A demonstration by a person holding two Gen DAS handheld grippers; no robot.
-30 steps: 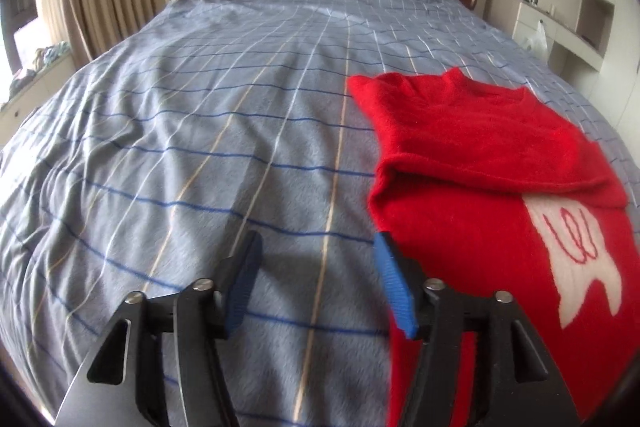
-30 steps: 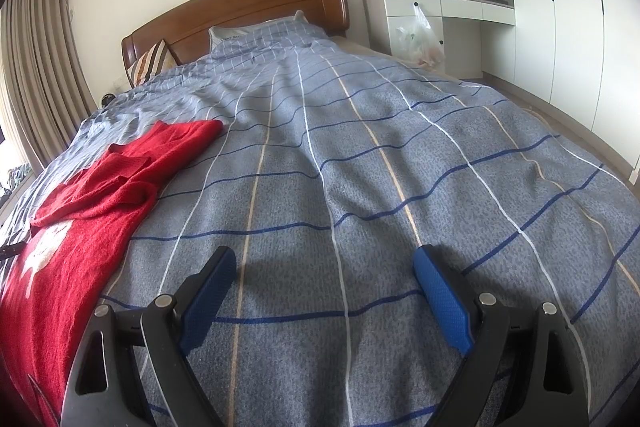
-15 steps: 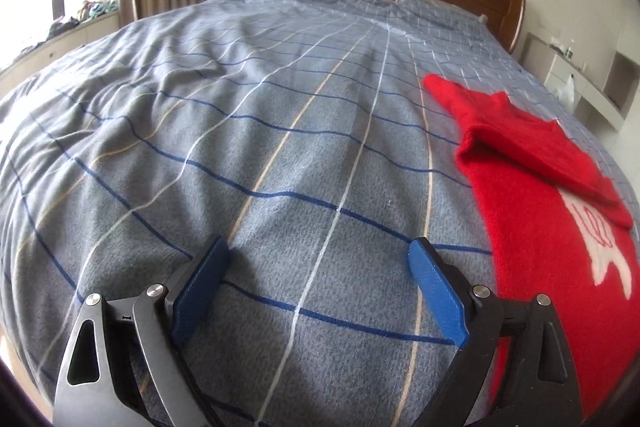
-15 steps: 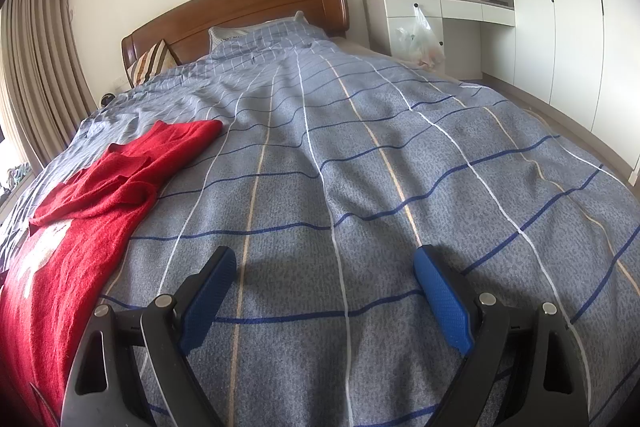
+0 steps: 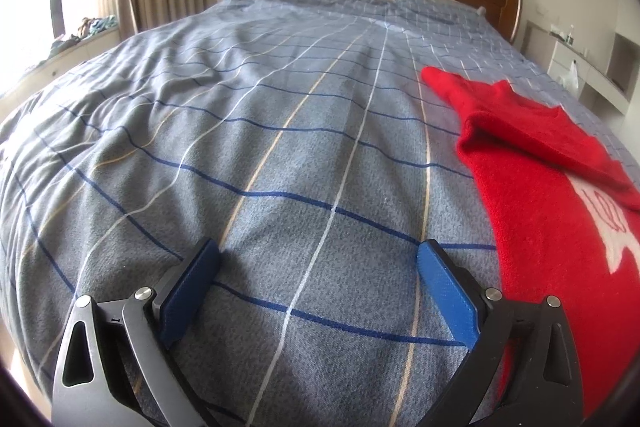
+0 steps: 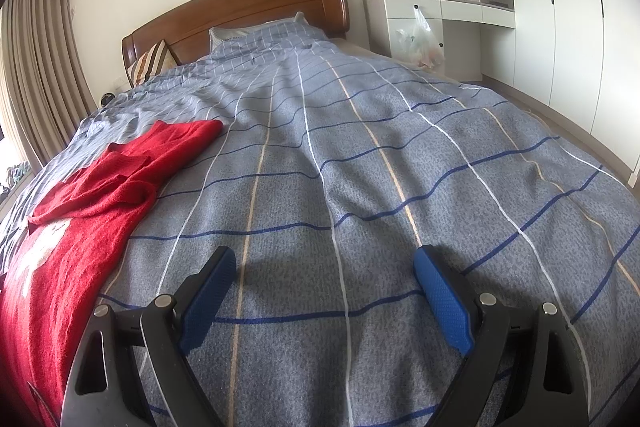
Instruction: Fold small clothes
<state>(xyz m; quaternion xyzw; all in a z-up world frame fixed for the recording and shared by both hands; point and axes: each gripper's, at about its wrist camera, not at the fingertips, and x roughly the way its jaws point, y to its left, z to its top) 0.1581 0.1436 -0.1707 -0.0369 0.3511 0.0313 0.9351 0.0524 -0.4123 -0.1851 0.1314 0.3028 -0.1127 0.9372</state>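
Red sweater half-folded on a checked bed, both grippers empty.

The blue-grey checked bedspread [image 5: 248, 147] fills both views. The red sweater [image 5: 552, 211], a sleeve folded over its body, lies at 3 o'clock of the left gripper [image 5: 318, 267], whose jaws are opening wide over bare cover, and at 9 o'clock of the right gripper [image 6: 325, 273], spread wide, empty.

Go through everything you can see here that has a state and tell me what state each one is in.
Red knitted sweater with white motif: flat on bed, one sleeve folded across.
Blue-grey checked bedcover: spread, lightly wrinkled.
Left hand-held gripper: opening, nothing between its jaws.
Right hand-held gripper: open, empty.
White plastic bag: hanging on cabinet.
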